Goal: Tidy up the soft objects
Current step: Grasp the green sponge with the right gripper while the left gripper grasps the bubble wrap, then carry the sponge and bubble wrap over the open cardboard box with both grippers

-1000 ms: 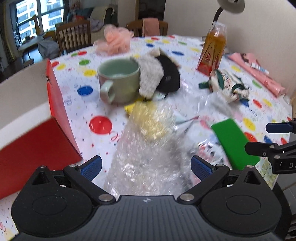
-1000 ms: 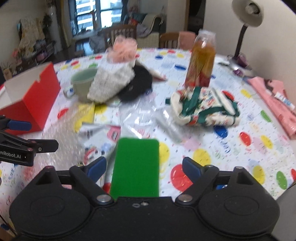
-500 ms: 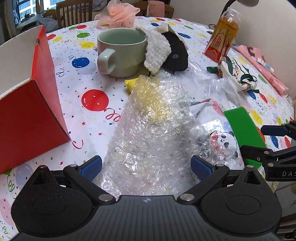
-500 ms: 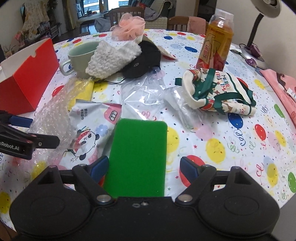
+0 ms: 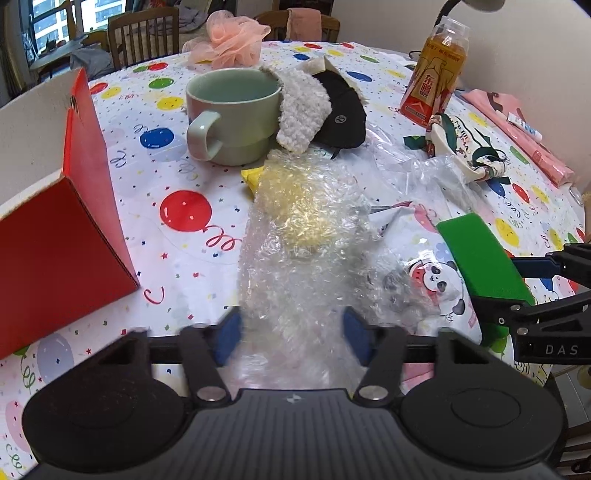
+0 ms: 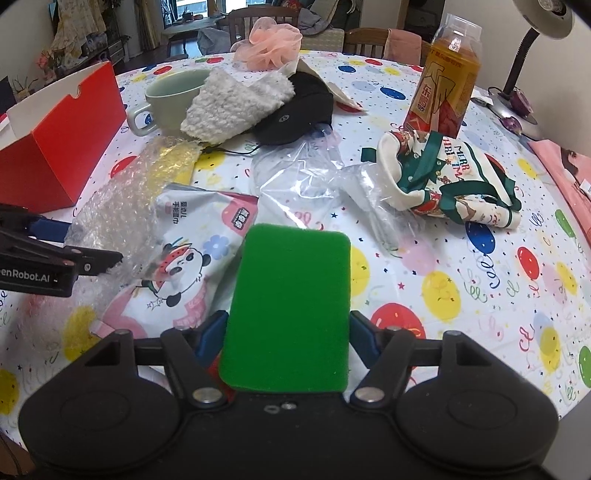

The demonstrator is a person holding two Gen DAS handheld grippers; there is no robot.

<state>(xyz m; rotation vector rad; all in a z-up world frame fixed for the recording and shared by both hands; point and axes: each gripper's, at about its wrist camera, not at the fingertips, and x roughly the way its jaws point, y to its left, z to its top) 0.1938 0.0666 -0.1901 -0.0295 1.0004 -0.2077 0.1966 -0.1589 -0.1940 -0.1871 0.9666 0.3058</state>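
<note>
Colours on a white tablecloth (image 6: 461, 266) printed with red, yellow, blue and green balloons and confetti.
Bright green sponge (image 6: 291, 314); left of it, a red box (image 5: 74, 206); beyond it, pale green mug (image 5: 232, 114), black cap (image 6: 295, 107), peach-pink mesh pouf (image 6: 273, 44), amber-orange bottle (image 6: 447, 77).

A round table (image 5: 122, 229) fills the foreground, covered by a white cloth printed with coloured balloons, confetti and streamers. Beyond the table's far edge stand wooden dining chairs (image 5: 144, 31) with slatted backs, one with a pink cloth draped over its back (image 5: 301, 22). Behind the chairs, to the left, a large window (image 5: 55, 16) shows daylight and tall buildings outside. To the right of the table rises a plain cream wall (image 5: 524, 48). A desk lamp (image 6: 532, 55) with a curved black neck and pale round shade stands at the table's far right edge, against that wall.
</note>
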